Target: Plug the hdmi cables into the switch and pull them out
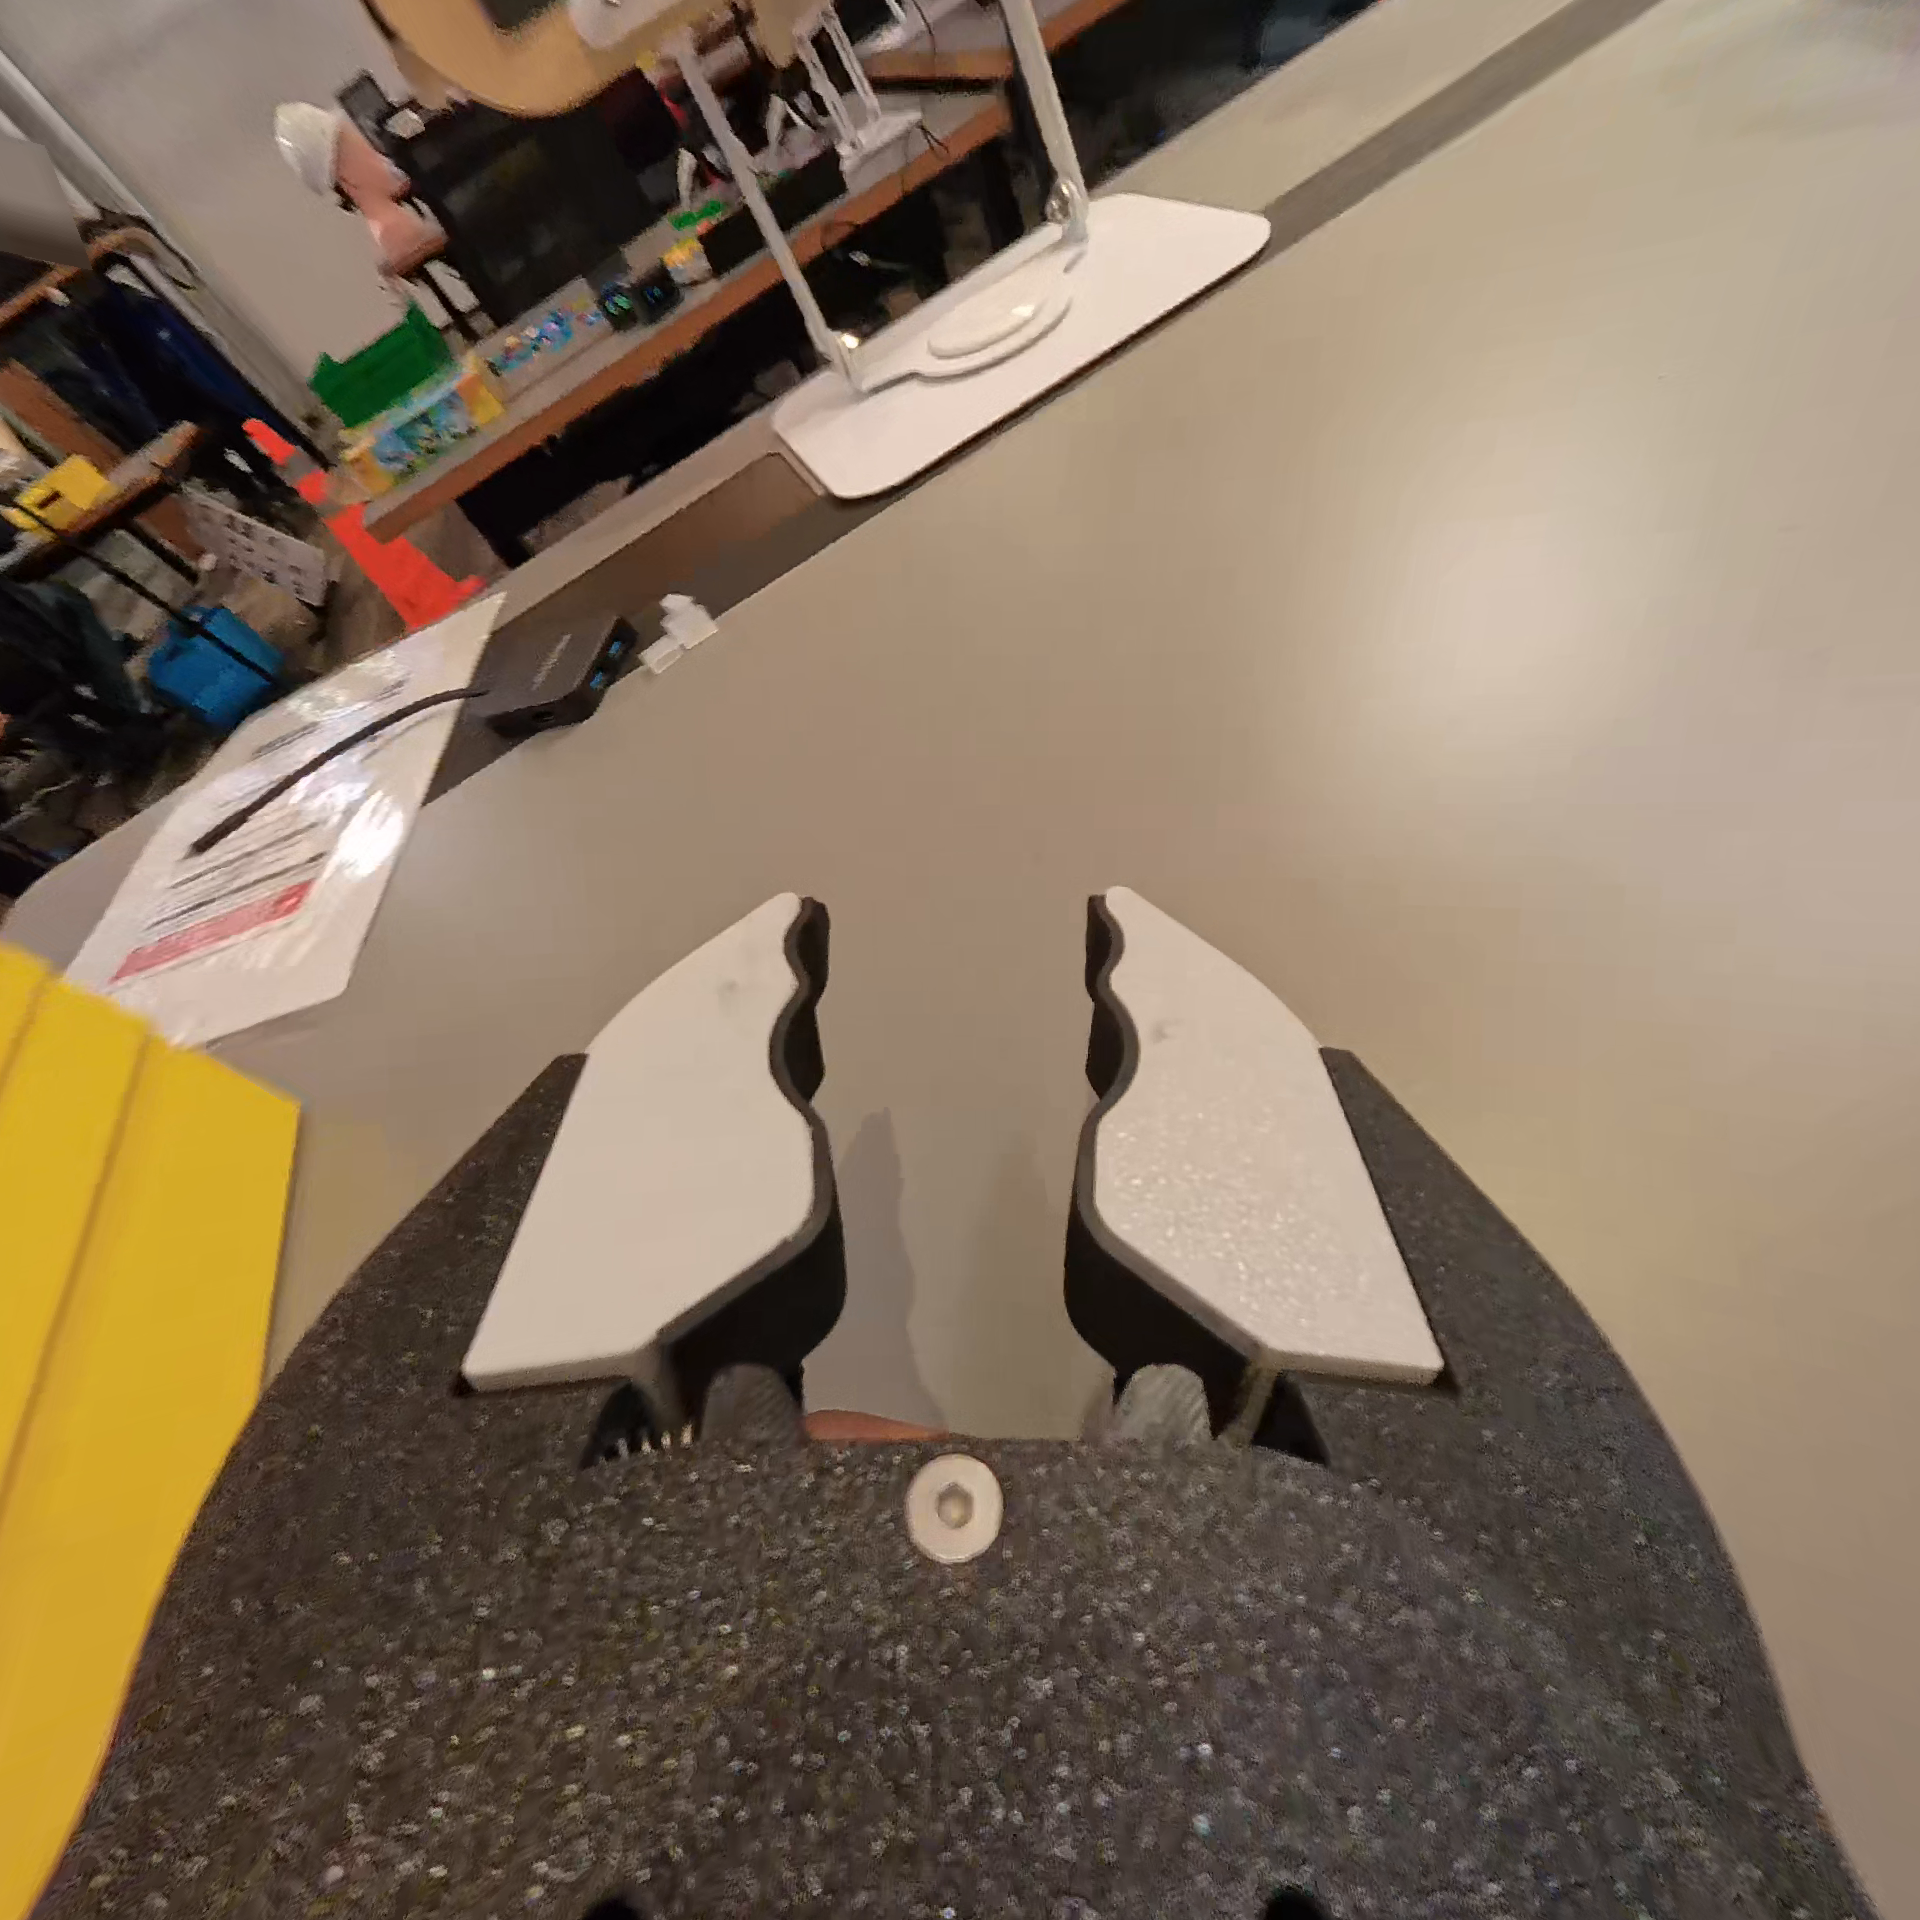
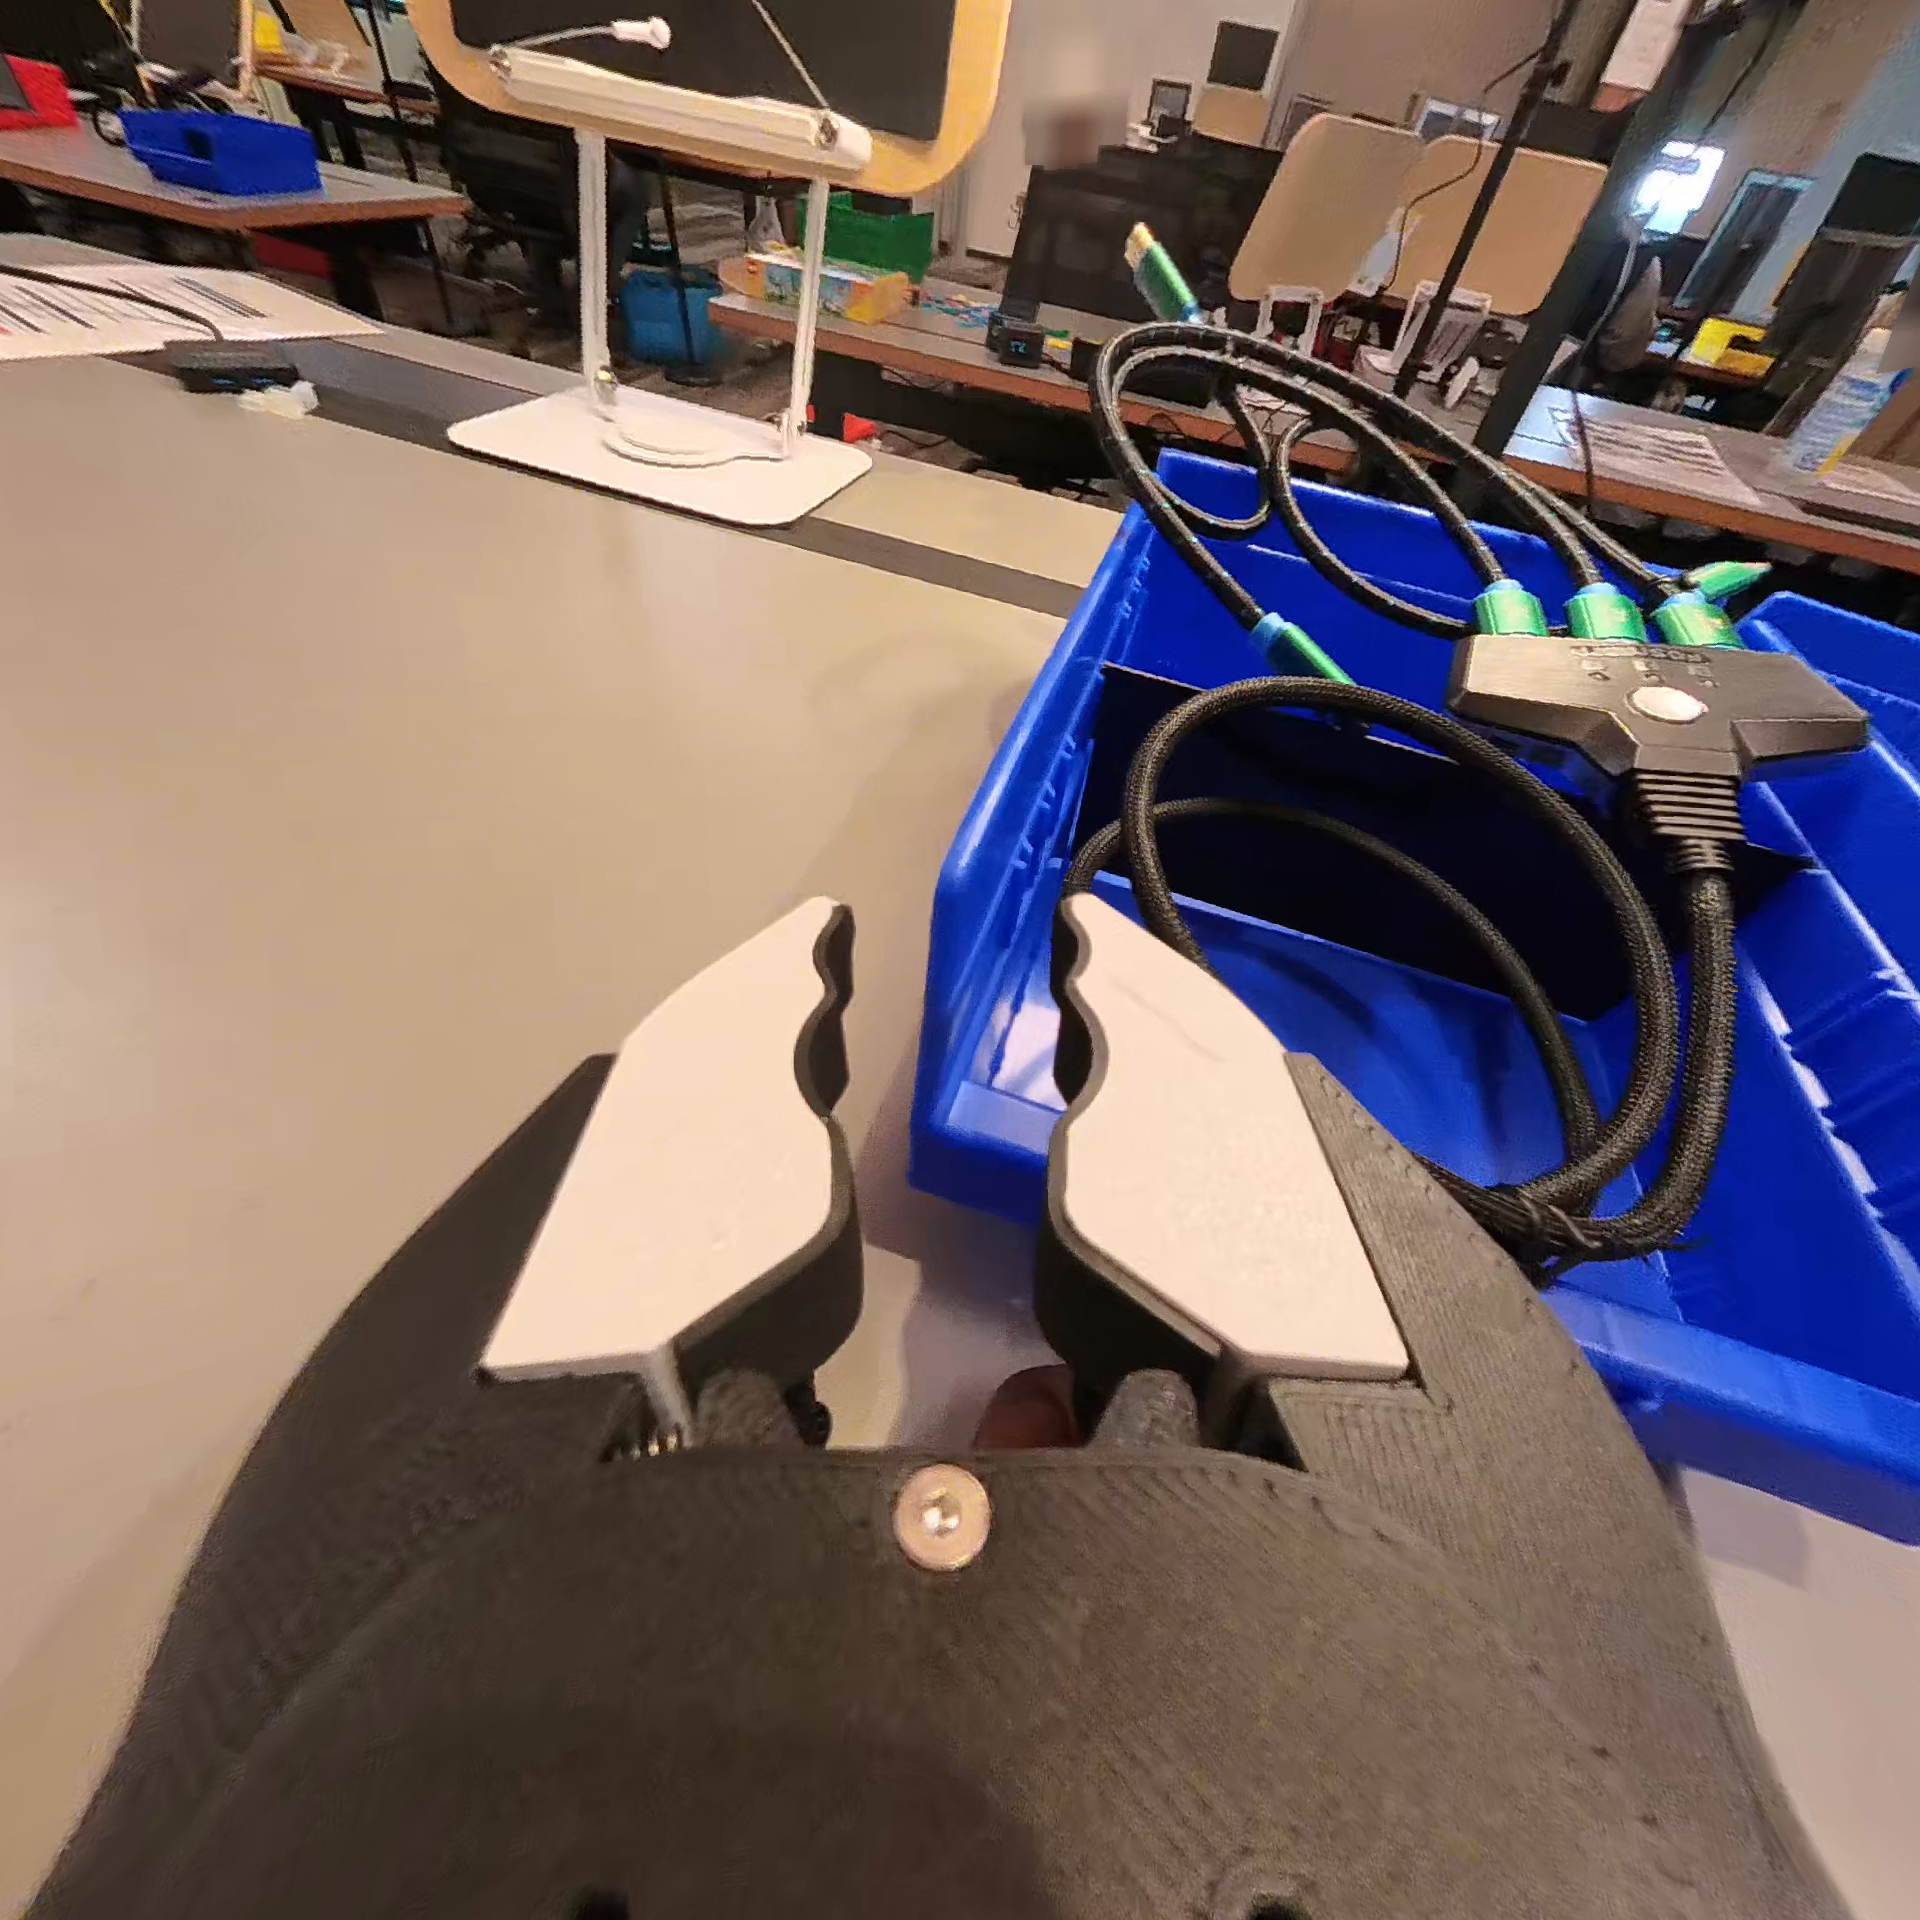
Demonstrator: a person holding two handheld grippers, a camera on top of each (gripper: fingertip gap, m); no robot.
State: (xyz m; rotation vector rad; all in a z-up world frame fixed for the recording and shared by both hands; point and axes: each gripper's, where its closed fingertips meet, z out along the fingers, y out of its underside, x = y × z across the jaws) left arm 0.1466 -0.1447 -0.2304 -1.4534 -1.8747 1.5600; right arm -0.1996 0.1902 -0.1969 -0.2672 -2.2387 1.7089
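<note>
Item: HDMI switch (image 2: 1652, 712) with cables, lying on blue bin (image 2: 997, 935), at 2 o'clock of right gripper (image 2: 951, 940).
Three green-ended HDMI cables (image 2: 1351, 468) plugged into switch; a fourth plug (image 2: 1162, 272) stands loose at 12 o'clock. Right gripper spread, empty, at bin's corner. Left gripper (image 1: 956, 930) spread, empty, over bare grey table (image 1: 1455, 727); white stand (image 1: 1023, 343) at 12 o'clock.

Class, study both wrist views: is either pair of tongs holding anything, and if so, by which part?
Nothing is held. The left tongs and right tongs both stand open and empty above the grey tabletop.
</note>
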